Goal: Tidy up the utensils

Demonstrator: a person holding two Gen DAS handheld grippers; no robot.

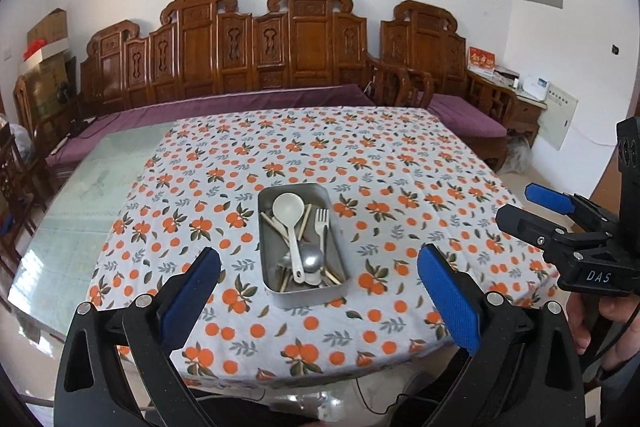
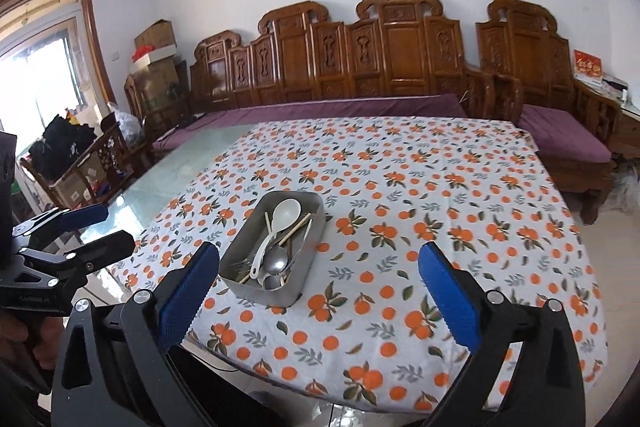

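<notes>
Fingers on left gripper (image 1: 319, 269) spread wide, nothing between the pads; it sits back from the metal tray (image 1: 276, 291). Tray sits mid-tablecloth (image 1: 400, 163), holding white spoon (image 1: 289, 217), white fork (image 1: 322, 223), steel spoons and chopsticks. Right gripper (image 2: 319, 269) also wide apart, empty, clear of the tray.

One metal tray (image 1: 280, 291) holds one white spoon (image 1: 289, 211), one white fork (image 1: 322, 223), two metal spoons (image 1: 311, 259) and several chopsticks (image 1: 276, 227).
</notes>
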